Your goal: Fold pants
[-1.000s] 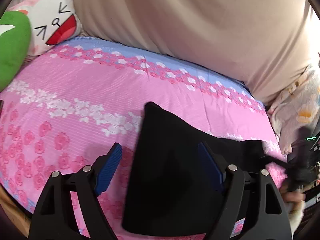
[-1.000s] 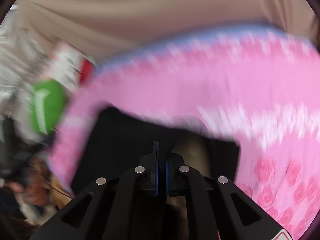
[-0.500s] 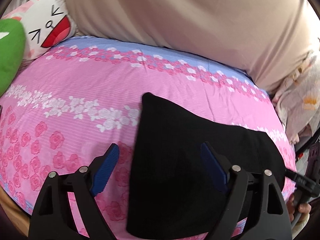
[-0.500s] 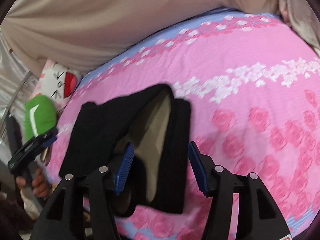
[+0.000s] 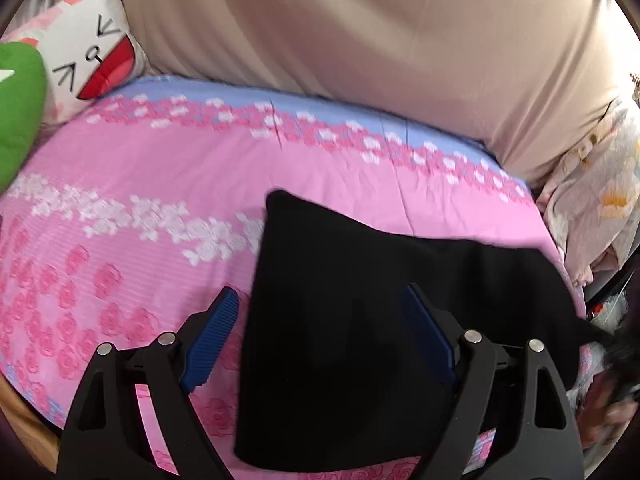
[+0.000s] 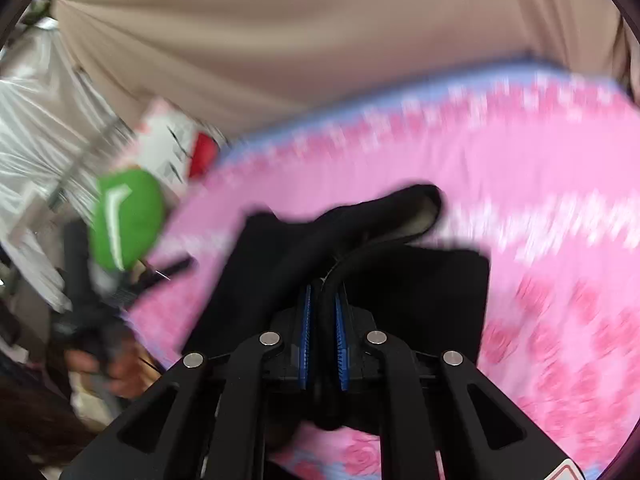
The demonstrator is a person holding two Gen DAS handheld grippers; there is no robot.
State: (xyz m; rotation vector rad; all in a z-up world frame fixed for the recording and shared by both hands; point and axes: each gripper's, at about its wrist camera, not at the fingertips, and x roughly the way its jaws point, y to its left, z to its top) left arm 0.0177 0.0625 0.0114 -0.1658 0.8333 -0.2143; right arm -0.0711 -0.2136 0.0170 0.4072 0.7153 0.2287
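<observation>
Left wrist view: the left gripper [image 5: 320, 336] hovers with jaws spread wide, black pants [image 5: 380, 320] lying between them on the pink bed [image 5: 160, 184]. Right wrist view: the right gripper [image 6: 323, 328] pinches a pants edge, lifted ahead. A fold seems underway; next, carry the edge across.

No legible text, brand, number or label found in either view. The cushion [image 5: 86, 46] at upper left of the left wrist view carries only a drawn cartoon face, not lettering. A red-edged sticker [image 6: 568, 471] at the lower right edge of the right wrist view is cut off, unreadable.
</observation>
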